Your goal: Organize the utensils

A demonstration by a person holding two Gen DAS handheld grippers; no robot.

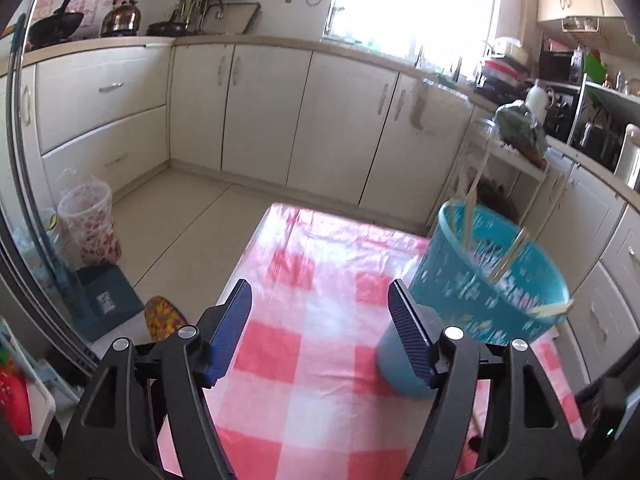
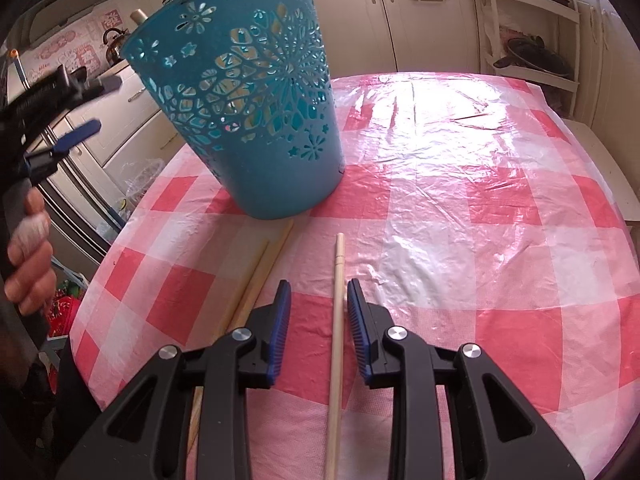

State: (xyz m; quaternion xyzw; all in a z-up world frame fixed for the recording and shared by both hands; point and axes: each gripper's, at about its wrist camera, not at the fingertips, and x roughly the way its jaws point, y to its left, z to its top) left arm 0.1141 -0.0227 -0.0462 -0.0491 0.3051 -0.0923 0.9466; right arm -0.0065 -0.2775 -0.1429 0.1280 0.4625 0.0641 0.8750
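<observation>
The teal perforated basket (image 2: 256, 100) stands tilted near the desk's (image 2: 480, 184) far left edge, blocking that side. Three chopsticks lie at the near edge: one (image 2: 337, 312) between the right gripper's (image 2: 318, 304) parted jaws, two (image 2: 256, 280) just left. The right half toward the far edge is bare cloth.
</observation>
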